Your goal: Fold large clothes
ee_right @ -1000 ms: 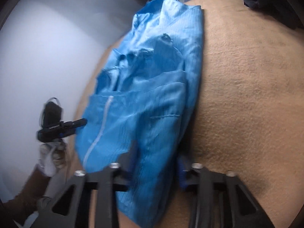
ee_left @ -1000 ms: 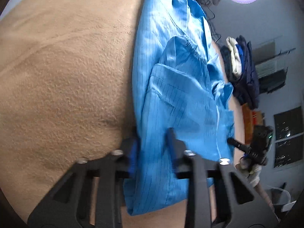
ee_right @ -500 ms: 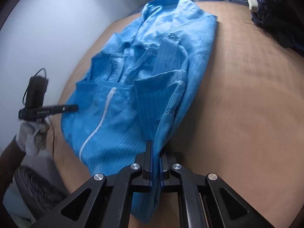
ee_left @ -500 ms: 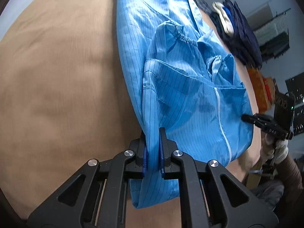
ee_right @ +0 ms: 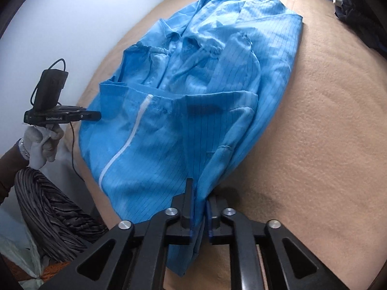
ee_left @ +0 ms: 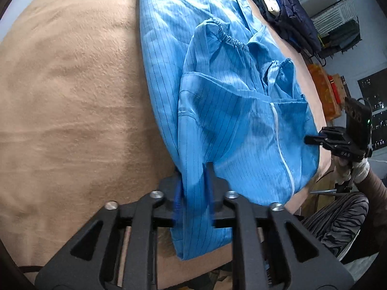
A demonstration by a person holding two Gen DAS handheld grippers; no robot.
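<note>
Left wrist view: the left gripper [ee_left: 193, 193] has a fold of the blue coat [ee_left: 217, 96] between its blue pads, and its jaws are opening, so cloth hangs in a gap that looks loose rather than pinched. In the right wrist view the right gripper [ee_right: 199, 207] stands narrow with the coat's [ee_right: 193, 96] near edge between its pads; those jaws are opening too, and whether the pads press the cloth cannot be told for sure. The coat lies across a tan fleece-covered table [ee_left: 72, 96], its hem nearest the cameras and its collar at the far end, both sleeves folded in over the chest. It is thin, smooth, pin-striped cloth, likely light and a little slippery, with no stiffness of its own: it drapes, bunches and will slide over itself more readily than over the nappy fleece. The elastic cuffs [ee_left: 229, 38] are gathered and thicker, and a white zip [ee_left: 280, 145] runs down the front as the one firmer line. Good places to take hold would be the hem corners or the folded side edges, where several layers give the pads more to bite; a single layer would probably slip out. A pile of dark clothes [ee_left: 285, 12] sits at the far right of the table. A gloved hand [ee_right: 41, 142] holds the left gripper's handle.
</note>
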